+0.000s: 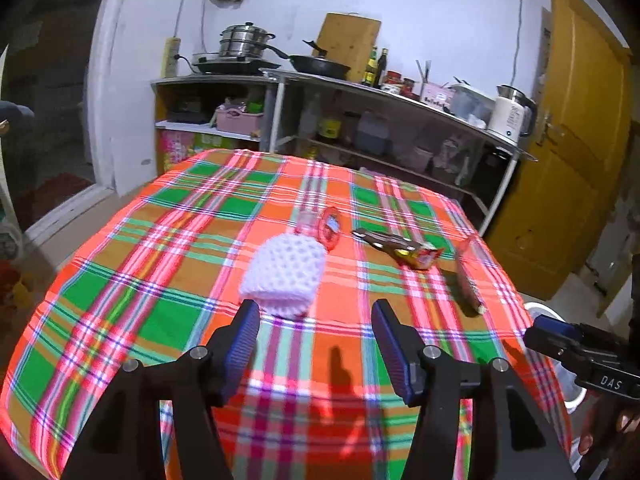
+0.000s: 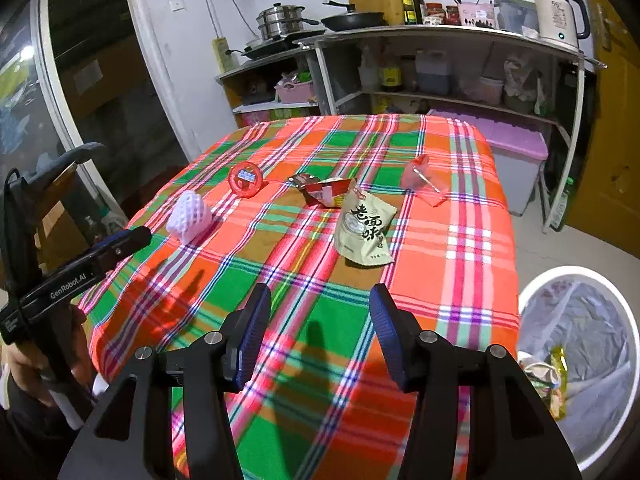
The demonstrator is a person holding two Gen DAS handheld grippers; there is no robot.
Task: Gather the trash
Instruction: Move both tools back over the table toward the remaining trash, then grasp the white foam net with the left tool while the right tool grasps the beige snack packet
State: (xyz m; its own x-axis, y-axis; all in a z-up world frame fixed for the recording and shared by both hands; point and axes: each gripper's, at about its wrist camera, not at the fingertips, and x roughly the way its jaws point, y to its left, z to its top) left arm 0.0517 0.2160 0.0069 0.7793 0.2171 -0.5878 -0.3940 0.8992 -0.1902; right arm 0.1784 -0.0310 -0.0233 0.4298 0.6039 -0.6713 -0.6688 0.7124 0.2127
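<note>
A: Plaid cloth on bench (image 2: 460, 240). Trash?
B: White foam net (image 1: 284, 276) just ahead of left tongs (image 1: 316, 312); red lid (image 2: 245, 179), crumpled red wrapper (image 2: 324, 192), green snack bag (image 2: 364, 226), pink plastic scrap (image 2: 420, 178) further out.
A: Tongs?
B: Left spread, empty. Right tongs (image 2: 320, 300) spread, empty, over near edge. Lined bin (image 2: 580, 356) on floor, right of bench.

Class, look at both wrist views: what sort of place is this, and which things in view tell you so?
Most likely a small home kitchen. A steel shelf unit along the wall carries a stacked steamer pot, a black frying pan and an electric kettle, and a table with a plaid tablecloth stands in front.
</note>
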